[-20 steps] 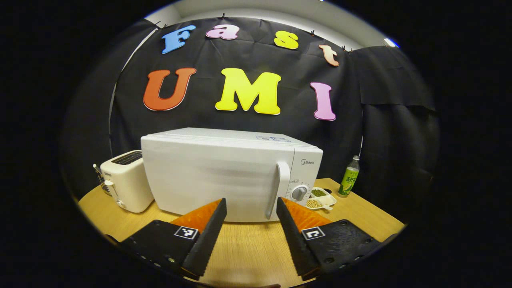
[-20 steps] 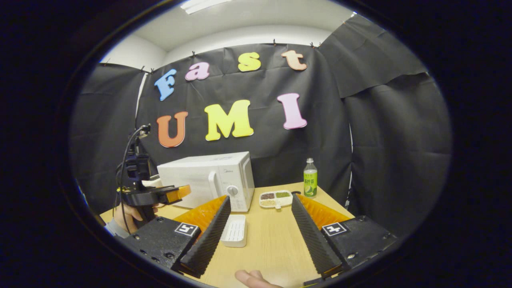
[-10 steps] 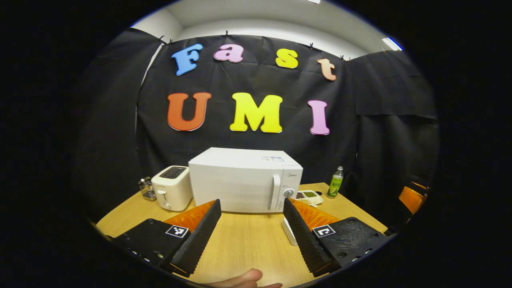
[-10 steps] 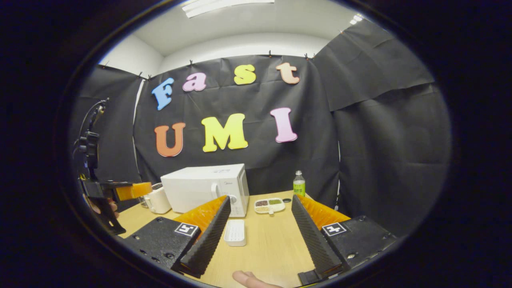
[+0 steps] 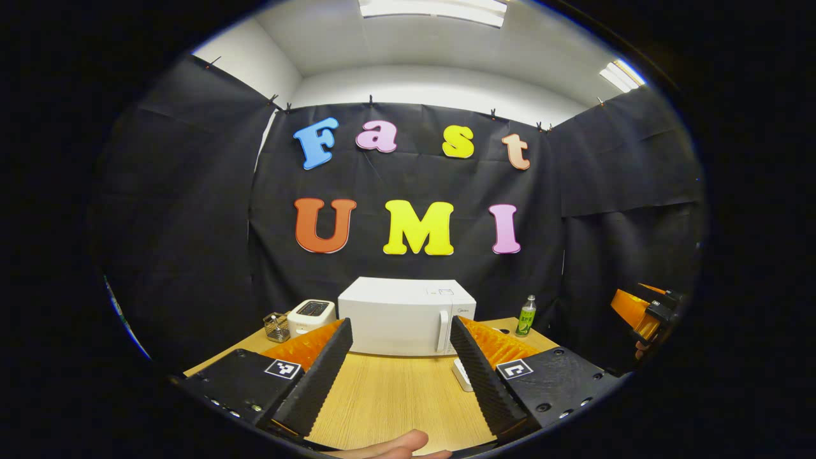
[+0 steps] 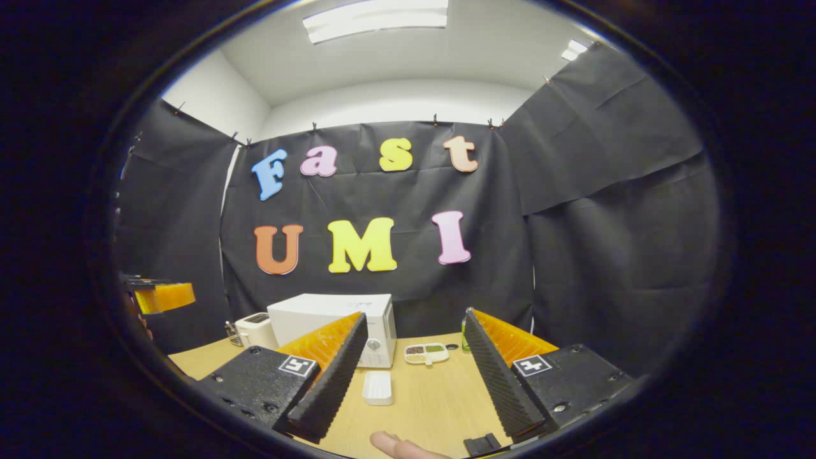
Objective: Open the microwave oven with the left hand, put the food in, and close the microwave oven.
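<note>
Nearest in the left gripper view, the left hand-held gripper (image 5: 400,370) is standing wide open, its two fingers spread well apart and gripping nothing; a fingertip (image 5: 398,443) of the person is showing at the bottom edge. In the right gripper view, the right hand-held gripper (image 6: 413,376) is likewise spread wide and holding nothing.

Just beyond the fingers, bare wooden bench (image 5: 389,395) is lying between both tools and the work. A small white slotted tray (image 6: 378,387) is resting flat on the bench, in front of the microwave oven and well short of it. Whether it carries the food cannot be told.

Farther back, the white microwave oven (image 5: 407,315) is sitting at the rear of the bench with its door shut and its upright handle (image 5: 444,331) toward its right side, beside the control knob (image 6: 373,345). A white toaster (image 5: 310,317) is standing just to its left, and a wire holder (image 5: 276,326) beyond that. To its right, a divided dish of beans (image 6: 426,352) and a green bottle (image 5: 526,315) are standing.

Judgement: no step is showing as done; the opening of the door is the step in hand. The next move calls for the left hand-held gripper to be carried forward across the bench, aligned on the handle, closed about it and drawn outward along the door's swing.
</note>
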`<state>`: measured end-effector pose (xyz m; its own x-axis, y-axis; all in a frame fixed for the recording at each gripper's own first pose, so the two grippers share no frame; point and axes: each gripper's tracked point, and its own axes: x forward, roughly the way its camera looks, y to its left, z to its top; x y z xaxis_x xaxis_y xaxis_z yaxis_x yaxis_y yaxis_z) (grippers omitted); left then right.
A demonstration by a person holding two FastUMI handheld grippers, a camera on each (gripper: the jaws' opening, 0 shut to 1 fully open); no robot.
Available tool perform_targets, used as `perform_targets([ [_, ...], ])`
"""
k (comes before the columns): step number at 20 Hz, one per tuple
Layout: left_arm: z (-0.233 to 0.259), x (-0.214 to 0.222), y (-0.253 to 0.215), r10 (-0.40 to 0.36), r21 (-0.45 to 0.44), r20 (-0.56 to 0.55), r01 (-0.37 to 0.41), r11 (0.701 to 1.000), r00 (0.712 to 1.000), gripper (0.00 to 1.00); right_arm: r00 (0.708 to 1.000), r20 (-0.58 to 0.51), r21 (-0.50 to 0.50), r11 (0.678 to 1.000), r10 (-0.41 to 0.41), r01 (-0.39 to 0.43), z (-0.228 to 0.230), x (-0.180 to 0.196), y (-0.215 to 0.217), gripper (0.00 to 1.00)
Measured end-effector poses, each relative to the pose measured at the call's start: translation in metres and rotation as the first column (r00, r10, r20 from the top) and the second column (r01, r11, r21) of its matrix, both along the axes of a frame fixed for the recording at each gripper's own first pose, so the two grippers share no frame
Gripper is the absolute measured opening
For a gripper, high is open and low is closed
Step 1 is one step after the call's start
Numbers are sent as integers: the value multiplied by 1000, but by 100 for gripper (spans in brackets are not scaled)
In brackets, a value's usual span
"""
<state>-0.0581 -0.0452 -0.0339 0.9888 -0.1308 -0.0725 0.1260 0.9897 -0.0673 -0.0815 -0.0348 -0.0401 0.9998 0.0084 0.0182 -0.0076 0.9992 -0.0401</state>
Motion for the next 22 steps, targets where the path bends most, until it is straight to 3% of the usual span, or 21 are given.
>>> perform_targets([
  [3,-5,-17,18,32,-11,20,-32,999,999,95,999,9,-19,999,36,-35,7,-5,16,90],
  [4,-7,-19,22,33,-15,20,-32,999,999,95,999,11,-29,999,44,-43,9,-6,20,97],
  [5,-12,-16,22,32,-18,10,-32,999,999,95,999,12,-39,998,52,-51,11,-7,26,97],
  [6,-18,-16,27,37,-23,0,-37,999,999,95,999,12,-47,998,53,-52,12,-9,29,90],
  [8,-25,-12,38,59,-29,-23,-60,998,998,95,998,11,-52,997,60,-60,14,-14,35,90],
  [9,-28,-12,42,66,-32,-32,-67,997,997,95,998,13,-50,996,68,-68,16,-15,41,98],
  [10,-27,-11,42,67,-38,-33,-69,997,997,95,997,18,-47,996,73,-72,17,-17,44,91],
  [21,-8,-20,38,58,-44,49,-56,997,997,95,999,-6,28,999,42,-42,2,-18,32,90],
  [22,-8,-21,39,59,-45,48,-57,997,997,90,999,-18,35,998,45,-44,-1,-18,31,90],
])
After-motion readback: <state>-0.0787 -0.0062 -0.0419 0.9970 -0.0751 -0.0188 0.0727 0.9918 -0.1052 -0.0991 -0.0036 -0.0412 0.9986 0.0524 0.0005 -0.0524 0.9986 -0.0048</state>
